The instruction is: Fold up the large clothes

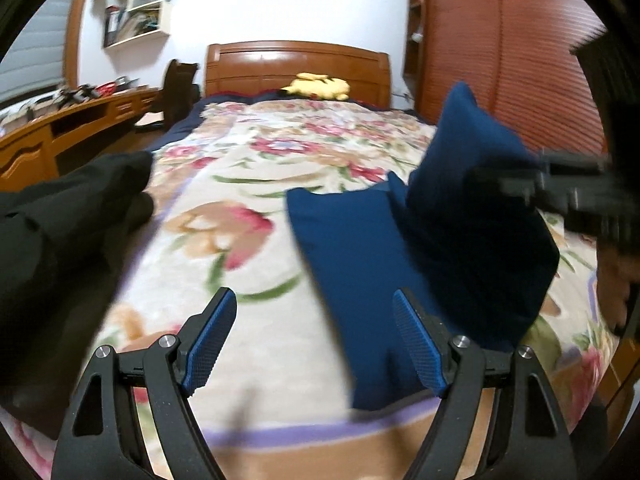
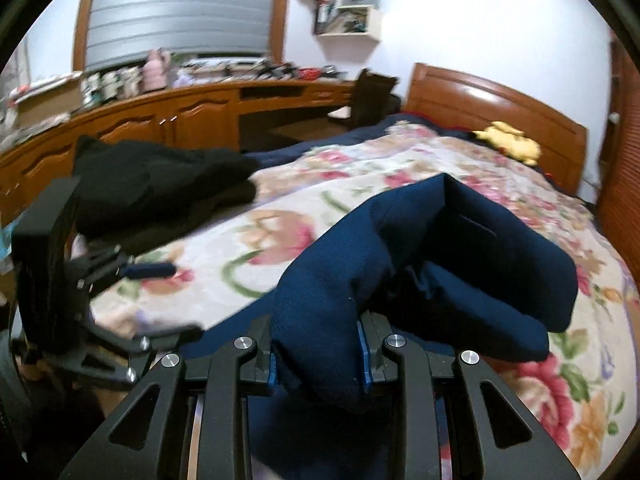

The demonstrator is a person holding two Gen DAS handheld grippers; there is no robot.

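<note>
Both views are blurred.

Right hand-held gripper (image 2: 320,354): jaws clamped on a thick bunch of the navy garment (image 2: 460,256). Cloth fills the gap between the blue pads (image 2: 365,354) and bulges out above and below them. From the grip, the fabric runs up and away over the bed (image 2: 520,184), with one fold lifted into a peak and a rolled edge lying to the right. In the left wrist view this same gripper (image 1: 520,190) shows at the right edge, dark and smeared, with the lifted navy corner standing up just beside it.

Left hand-held gripper (image 1: 314,342): jaws spread wide, nothing between the pads (image 1: 208,340). It hangs over the near end of the bed, above the floral blanket (image 1: 240,168). The flat lower part of the navy garment (image 1: 360,264) lies on the blanket under and beside its right finger; I cannot tell whether that finger touches the cloth. In the right wrist view the left gripper (image 2: 156,270) appears at the far left, apart from the navy cloth.

A black garment (image 2: 160,184) lies heaped on the left side of the bed, apart from the navy one. A yellow plush (image 1: 320,86) sits by the headboard (image 1: 296,64). A wooden bench (image 2: 180,116) with clutter runs along the wall left of the bed.
</note>
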